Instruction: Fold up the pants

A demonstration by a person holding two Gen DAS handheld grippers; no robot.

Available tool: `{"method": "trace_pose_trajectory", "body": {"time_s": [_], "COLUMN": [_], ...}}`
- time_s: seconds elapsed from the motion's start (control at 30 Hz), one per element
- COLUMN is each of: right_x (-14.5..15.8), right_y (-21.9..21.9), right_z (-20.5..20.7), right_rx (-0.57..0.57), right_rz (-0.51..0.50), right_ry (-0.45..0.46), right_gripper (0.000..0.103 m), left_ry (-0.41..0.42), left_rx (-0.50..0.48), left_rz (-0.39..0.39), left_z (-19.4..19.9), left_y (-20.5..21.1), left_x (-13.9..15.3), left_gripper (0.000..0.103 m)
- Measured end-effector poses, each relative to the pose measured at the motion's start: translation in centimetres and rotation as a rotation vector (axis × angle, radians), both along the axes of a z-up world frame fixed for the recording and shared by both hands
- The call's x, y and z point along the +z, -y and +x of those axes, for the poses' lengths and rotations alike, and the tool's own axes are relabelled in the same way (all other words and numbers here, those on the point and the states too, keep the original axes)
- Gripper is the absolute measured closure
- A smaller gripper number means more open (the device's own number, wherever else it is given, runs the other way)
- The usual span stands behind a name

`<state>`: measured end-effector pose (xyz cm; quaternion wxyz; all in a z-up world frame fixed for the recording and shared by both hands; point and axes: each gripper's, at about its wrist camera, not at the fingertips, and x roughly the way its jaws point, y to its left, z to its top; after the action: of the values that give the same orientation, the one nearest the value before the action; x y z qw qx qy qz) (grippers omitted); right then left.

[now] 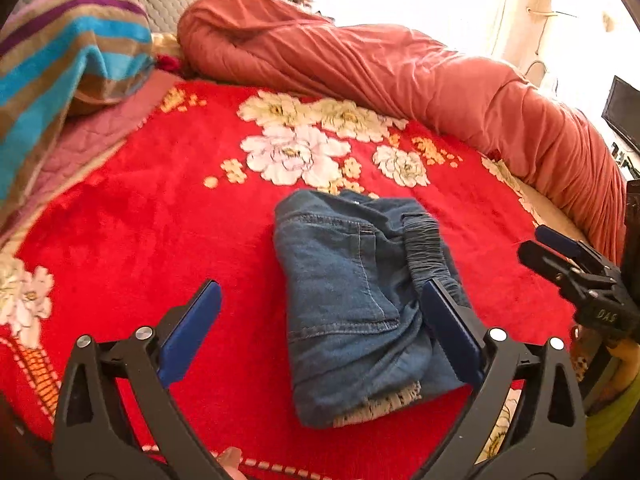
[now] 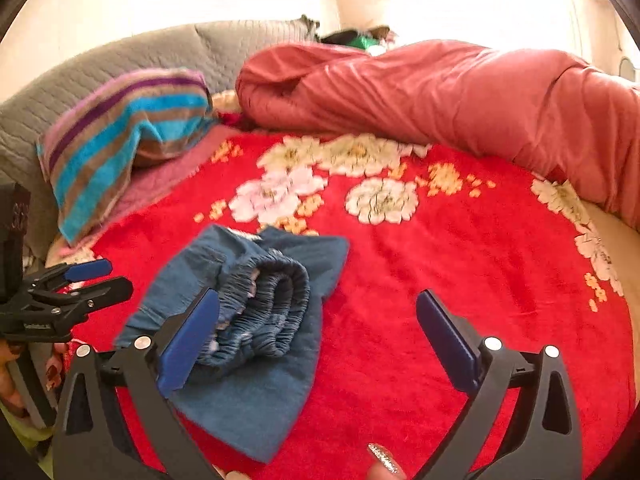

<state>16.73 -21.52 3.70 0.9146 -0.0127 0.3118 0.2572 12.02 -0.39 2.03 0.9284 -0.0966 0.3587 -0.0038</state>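
Folded denim jeans [image 1: 360, 304], elastic waistband bunched on top, lie mid-bed on a plush red floral blanket [image 1: 132, 224] with open room around, both left gripper [image 1: 320, 332] and right gripper [image 2: 318, 336] spread wide, empty.

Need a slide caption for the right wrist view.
Open right tongs above folded blue denim pants on a red floral blanket; left tongs alongside.

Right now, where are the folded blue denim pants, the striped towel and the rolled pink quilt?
Folded blue denim pants [image 1: 344, 280]: left wrist view, on the back pocket.
Striped towel [image 2: 120, 140]: right wrist view, on a blue stripe.
Rolled pink quilt [image 1: 400, 68]: left wrist view, mid-roll.
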Motion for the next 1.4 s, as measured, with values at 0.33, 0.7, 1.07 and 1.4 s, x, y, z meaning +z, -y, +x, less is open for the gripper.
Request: {"method": "trace_pose_trajectory", "body": {"time_s": [0.33,0.7,1.07,1.4], "right_x": [3.0,3.8,2.3,-1.3], "right_y": [1.1,0.8,0.4,-0.6], "right_z": [-5.1,-8.6,-10.8,-12.1], "right_rx": [0.013,0.032,0.018,-0.015], "right_rz": [0.022,0.008,0.004,-0.054], "right_ry": [0.095,0.122,0.059,-0.033], "right_gripper": [0.005,0.005,0.005,0.005], "left_ry": [0.062,0.076,0.019,-0.012], "left_rx": [0.007,0.013,-0.01,0.004], "left_rz": [0.032,0.048,0.062,0.044], "left_z": [-4.8,-9.4,-11.9,-12.4], "left_y": [0.3,0.6,1.4,1.0], "left_x": [1.7,1.7,-0.2,-1.5], "left_gripper": [0.01,0.01,0.01,0.01]}}
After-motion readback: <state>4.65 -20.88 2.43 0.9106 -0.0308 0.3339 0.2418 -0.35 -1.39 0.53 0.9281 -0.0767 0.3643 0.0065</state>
